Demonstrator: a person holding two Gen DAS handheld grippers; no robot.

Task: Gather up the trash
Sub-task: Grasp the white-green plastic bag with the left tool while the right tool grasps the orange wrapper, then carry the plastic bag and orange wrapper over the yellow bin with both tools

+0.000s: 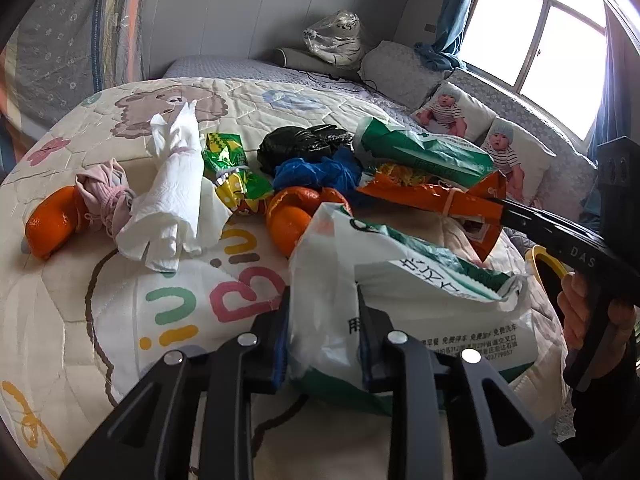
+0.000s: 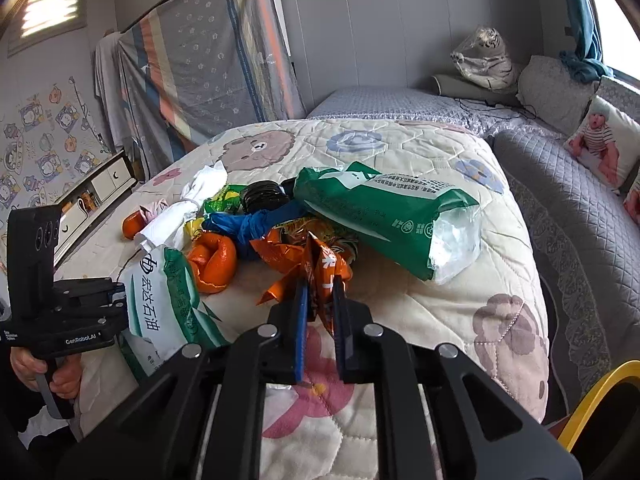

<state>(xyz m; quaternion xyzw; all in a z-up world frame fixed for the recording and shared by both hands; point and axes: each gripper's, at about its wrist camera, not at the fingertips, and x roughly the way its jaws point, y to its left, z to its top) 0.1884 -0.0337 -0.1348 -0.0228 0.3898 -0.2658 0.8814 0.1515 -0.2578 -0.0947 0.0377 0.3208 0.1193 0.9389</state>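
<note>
A heap of trash lies on a quilt-covered table. My left gripper is shut on the rim of a white and green plastic bag, also seen in the right wrist view. My right gripper is shut on an orange snack wrapper, seen in the left wrist view held at its tied end. Orange peels, a white tissue, a blue bag, a black bag, a green-yellow wrapper and a green bag lie in the heap.
A pink cloth and another orange peel lie at the left. A yellow-rimmed bin stands at the table's right. A grey couch with baby-print pillows runs behind.
</note>
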